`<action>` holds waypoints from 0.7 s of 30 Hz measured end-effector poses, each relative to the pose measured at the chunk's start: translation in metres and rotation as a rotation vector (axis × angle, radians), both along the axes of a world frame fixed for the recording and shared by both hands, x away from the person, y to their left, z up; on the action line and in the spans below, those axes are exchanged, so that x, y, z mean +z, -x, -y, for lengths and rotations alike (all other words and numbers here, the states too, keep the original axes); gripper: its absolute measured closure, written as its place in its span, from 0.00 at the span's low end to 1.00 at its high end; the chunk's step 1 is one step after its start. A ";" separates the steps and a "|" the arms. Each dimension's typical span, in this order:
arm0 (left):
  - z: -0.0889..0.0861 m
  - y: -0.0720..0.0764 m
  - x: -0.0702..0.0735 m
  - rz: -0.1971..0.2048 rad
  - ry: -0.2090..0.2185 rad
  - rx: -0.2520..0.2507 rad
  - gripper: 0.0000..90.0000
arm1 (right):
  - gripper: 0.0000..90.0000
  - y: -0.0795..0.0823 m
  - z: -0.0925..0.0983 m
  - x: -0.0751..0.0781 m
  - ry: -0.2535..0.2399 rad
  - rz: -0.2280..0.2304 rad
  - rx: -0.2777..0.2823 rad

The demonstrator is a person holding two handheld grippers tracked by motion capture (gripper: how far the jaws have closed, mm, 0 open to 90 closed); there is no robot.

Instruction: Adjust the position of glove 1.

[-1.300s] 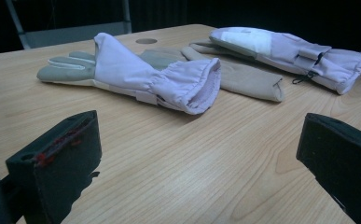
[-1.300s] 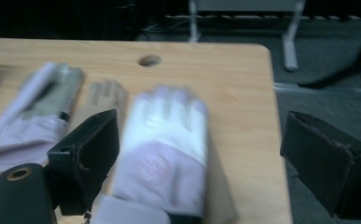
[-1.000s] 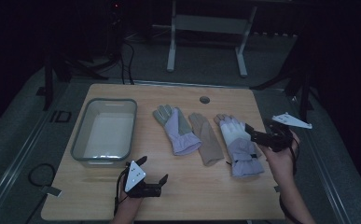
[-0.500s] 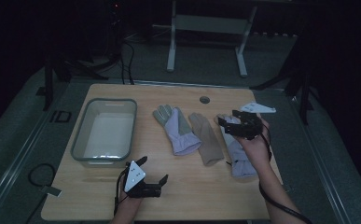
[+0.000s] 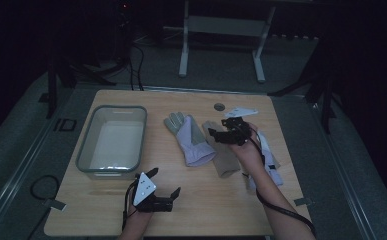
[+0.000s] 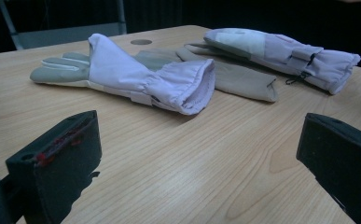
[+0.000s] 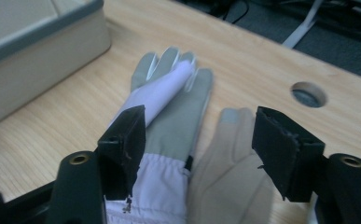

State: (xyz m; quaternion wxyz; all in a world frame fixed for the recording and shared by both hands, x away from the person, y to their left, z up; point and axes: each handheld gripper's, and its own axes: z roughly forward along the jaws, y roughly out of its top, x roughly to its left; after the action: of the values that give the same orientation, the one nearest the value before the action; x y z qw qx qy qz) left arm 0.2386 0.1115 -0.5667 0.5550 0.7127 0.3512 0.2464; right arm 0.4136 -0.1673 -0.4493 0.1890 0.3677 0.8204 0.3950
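Observation:
Three gloves lie side by side on the wooden table (image 5: 181, 215): a lavender and grey glove (image 5: 191, 140) (image 7: 169, 107) (image 6: 136, 74), a tan glove (image 5: 224, 159) (image 7: 229, 172) (image 6: 243, 79), and a second lavender glove (image 5: 271, 162) (image 6: 281, 51) partly under the right forearm. My right gripper (image 5: 217, 131) (image 7: 201, 149) hovers over the tan glove, pointing left. Its jaws stand apart and have just been closing, with no glove pressed between them. My left gripper (image 5: 164, 181) (image 6: 197, 177) rests open near the front edge, facing the gloves.
A grey-rimmed empty bin (image 5: 83, 150) (image 7: 38, 46) stands at the table's left. A round hole (image 5: 219, 106) (image 7: 308, 93) sits near the far edge. Beyond the table, a metal stand (image 5: 221, 30) and cables lie on the dark floor.
My right gripper has moved left, from the right-hand lavender glove to above the tan glove, and its jaws stand narrower. The left gripper has stayed put.

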 end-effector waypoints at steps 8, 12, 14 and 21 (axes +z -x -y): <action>0.000 0.000 0.000 -0.002 0.006 0.000 0.00 | 0.47 -0.016 -0.033 -0.023 0.049 -0.058 0.050; 0.000 0.000 0.000 -0.003 0.003 -0.003 0.00 | 0.60 -0.025 -0.044 -0.035 0.053 -0.082 0.059; 0.000 0.000 0.000 -0.004 0.003 -0.005 0.00 | 0.62 -0.029 -0.049 -0.042 0.068 -0.092 0.065; -0.001 -0.001 0.000 -0.008 0.010 -0.009 0.00 | 0.64 -0.044 -0.059 -0.067 0.141 -0.147 0.053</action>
State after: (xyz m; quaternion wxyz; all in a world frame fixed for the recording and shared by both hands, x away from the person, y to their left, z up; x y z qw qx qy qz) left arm 0.2392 0.1120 -0.5667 0.5584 0.7124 0.3515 0.2390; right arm 0.4577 -0.1084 -0.5166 0.1430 0.3596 0.8672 0.3133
